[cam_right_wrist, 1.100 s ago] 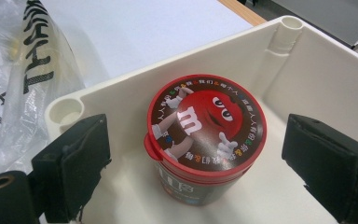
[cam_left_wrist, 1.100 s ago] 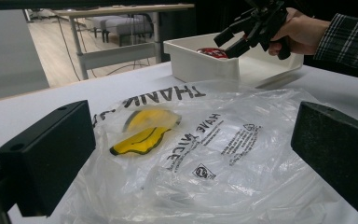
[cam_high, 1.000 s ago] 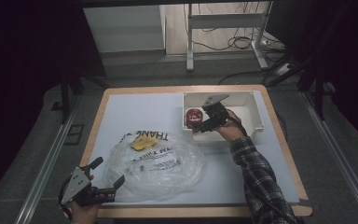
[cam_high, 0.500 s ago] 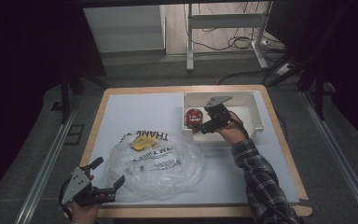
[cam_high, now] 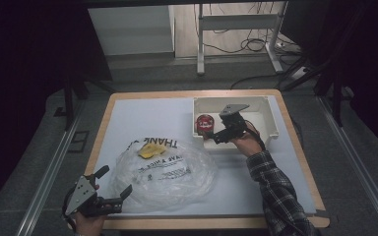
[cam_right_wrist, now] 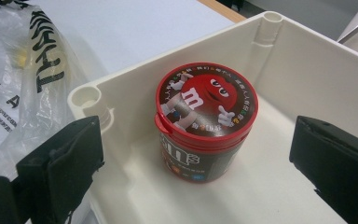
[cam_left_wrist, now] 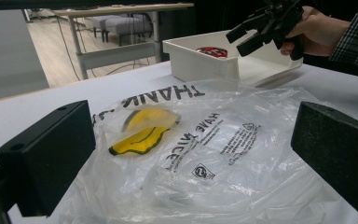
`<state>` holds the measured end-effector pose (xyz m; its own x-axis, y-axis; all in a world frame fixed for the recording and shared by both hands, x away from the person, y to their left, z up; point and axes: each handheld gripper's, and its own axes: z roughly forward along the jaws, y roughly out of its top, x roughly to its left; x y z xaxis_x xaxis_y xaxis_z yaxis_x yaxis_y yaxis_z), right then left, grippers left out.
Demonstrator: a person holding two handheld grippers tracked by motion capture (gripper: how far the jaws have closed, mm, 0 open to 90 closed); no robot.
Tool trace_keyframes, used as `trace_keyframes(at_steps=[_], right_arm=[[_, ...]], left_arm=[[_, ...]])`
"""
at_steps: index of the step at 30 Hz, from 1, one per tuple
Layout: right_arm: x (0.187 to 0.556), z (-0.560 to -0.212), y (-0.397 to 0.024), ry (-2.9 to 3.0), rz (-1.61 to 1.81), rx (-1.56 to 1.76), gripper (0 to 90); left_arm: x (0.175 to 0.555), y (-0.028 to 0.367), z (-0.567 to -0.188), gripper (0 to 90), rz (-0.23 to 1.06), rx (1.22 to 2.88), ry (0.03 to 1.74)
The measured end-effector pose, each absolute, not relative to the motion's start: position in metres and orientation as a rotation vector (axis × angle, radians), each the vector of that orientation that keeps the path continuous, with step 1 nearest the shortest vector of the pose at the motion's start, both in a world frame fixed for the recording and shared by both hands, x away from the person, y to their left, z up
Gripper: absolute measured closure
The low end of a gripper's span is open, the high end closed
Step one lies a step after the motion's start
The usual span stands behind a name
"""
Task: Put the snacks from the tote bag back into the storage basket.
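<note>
In the high view, the right hand-held gripper sits right of centre, over the near wall of the white bin, its jaws spread and pointed at the red-lidded candy tub. Judging by that aim, the jaws are held wide so they can pass on either side of the tub. In the right gripper view the tub stands upright at the middle of the frame, in the corner of the bin, between the two black jaws and touching neither. It is a short dark cylinder with a glossy red snap lid printed with a cartoon candy figure; the lid should be slippery, the sides firmer.

At the lower left of the high view, the left hand-held gripper rests at the table edge with its jaws apart, holding nothing, beside the crumpled clear plastic bag. The bag lies flat, printed in black letters, with a yellow patch showing at its upper left.
</note>
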<state>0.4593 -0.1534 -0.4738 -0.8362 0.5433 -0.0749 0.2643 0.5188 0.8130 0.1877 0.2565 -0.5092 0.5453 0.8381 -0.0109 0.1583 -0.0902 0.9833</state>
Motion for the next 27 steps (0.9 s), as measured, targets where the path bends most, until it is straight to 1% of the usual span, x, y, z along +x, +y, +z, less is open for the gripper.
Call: trace_keyframes(at_steps=[27], right_arm=[[0.441, -0.472, -0.167, 2.360, 1.280, 0.693, 2.1]], left_arm=[[0.187, 0.256, -0.509, 0.0, 0.708, 1.587, 0.867]])
